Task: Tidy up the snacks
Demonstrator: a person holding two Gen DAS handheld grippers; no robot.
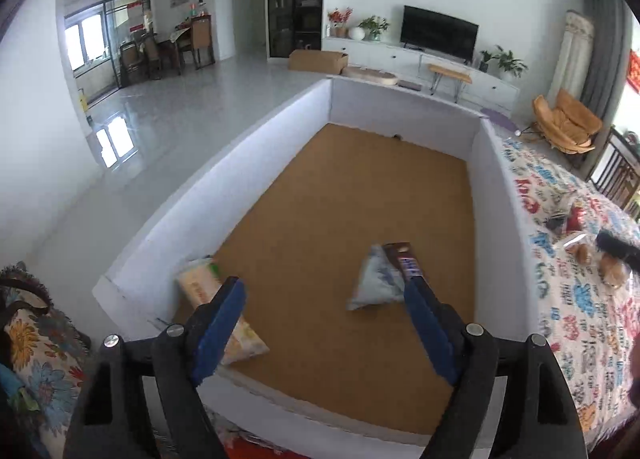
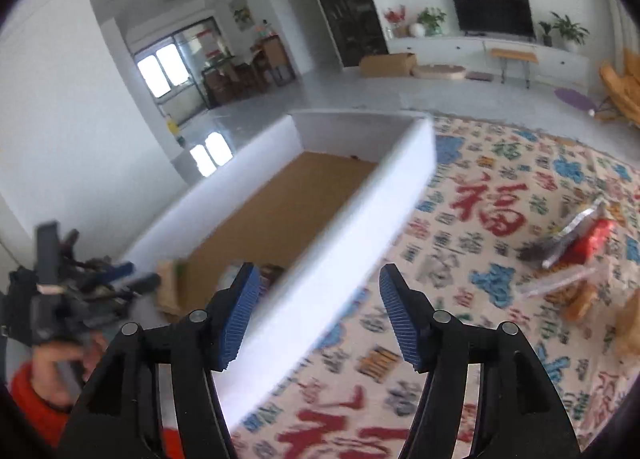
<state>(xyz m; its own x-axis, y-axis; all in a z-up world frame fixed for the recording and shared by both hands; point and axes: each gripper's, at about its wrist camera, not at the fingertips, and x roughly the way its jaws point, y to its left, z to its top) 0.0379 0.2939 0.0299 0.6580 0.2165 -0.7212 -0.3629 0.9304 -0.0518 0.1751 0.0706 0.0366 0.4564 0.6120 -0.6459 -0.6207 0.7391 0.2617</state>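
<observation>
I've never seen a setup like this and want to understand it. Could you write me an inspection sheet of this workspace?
Surface: patterned cloth with red and blue characters; on it a white-walled box with a brown floor.
Job's things: in the box, a yellow packet by the left wall, a grey pouch and a dark bar touching it; on the cloth, a red bag and clear packs of buns.
Clutter: nothing seen.
Tools: left tool open, over the box; right tool open, straddling the box's right wall.
Cables: nothing seen.
Surroundings: living room, television, plants, orange chair, dining table.
</observation>
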